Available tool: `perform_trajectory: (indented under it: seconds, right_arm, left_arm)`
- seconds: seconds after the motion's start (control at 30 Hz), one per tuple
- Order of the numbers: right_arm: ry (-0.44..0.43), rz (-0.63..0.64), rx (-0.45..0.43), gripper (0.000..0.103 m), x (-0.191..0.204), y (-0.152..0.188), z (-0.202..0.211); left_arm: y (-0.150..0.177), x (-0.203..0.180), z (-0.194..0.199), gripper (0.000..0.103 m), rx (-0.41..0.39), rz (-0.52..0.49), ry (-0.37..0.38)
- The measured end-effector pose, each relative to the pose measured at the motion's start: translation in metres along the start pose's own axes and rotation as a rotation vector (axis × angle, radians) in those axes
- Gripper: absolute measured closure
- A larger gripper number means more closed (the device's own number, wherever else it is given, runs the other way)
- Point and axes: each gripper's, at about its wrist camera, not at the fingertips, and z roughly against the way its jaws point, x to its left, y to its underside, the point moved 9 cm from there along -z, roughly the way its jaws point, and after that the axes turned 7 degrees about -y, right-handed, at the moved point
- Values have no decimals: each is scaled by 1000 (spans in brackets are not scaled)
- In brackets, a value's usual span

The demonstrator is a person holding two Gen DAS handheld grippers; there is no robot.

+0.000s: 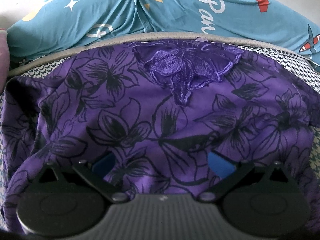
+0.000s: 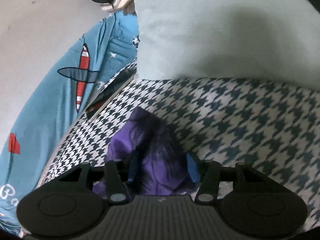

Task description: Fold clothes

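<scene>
A purple garment (image 1: 140, 104) with black flower outlines and an embroidered lace neckline (image 1: 186, 68) lies spread over a houndstooth surface (image 1: 300, 68). My left gripper (image 1: 162, 164) rests low over it, its blue pads (image 1: 220, 163) far apart with flat cloth lying between them, so it is open. In the right wrist view a bunched corner of the same purple garment (image 2: 152, 144) fills the gap of my right gripper (image 2: 163, 167). Both blue pads (image 2: 192, 169) touch the bunch, which stands up from the houndstooth surface (image 2: 250, 120).
A teal sheet (image 1: 120, 16) printed with stars, lettering and aeroplanes lies beyond the grey trimmed edge (image 1: 160, 35), and also at the left in the right wrist view (image 2: 60, 92). A pale pillow-like mass (image 2: 220, 30) rises behind the houndstooth surface.
</scene>
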Motion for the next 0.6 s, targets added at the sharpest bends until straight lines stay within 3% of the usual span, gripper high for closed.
perform_trajectory:
  seconds: [0.03, 0.07, 0.17, 0.33, 0.43, 0.5, 0.6]
  right_arm:
    - [8, 9, 0, 68, 2, 1, 0]
    - [14, 16, 0, 83, 3, 2, 1]
    - [-12, -6, -29, 91, 10, -2, 12]
    - [193, 108, -211, 91, 15, -21, 59]
    - [212, 123, -317, 90, 20, -31, 85]
    - [228, 135, -373, 83, 25, -35, 98]
    - [162, 158, -348, 83, 39, -32, 95]
  left_arm:
    - [0, 0, 0, 0, 0, -1, -1]
    - [0, 0, 0, 0, 0, 0, 1]
    - [-1, 1, 0, 0, 1, 3, 4]
    - [-1, 0, 0, 0, -6, 4, 4]
    - [-2, 1, 1, 0, -12, 2, -1]
    - [-2, 1, 1, 0, -13, 3, -7]
    - [-2, 3, 0, 0, -15, 5, -17]
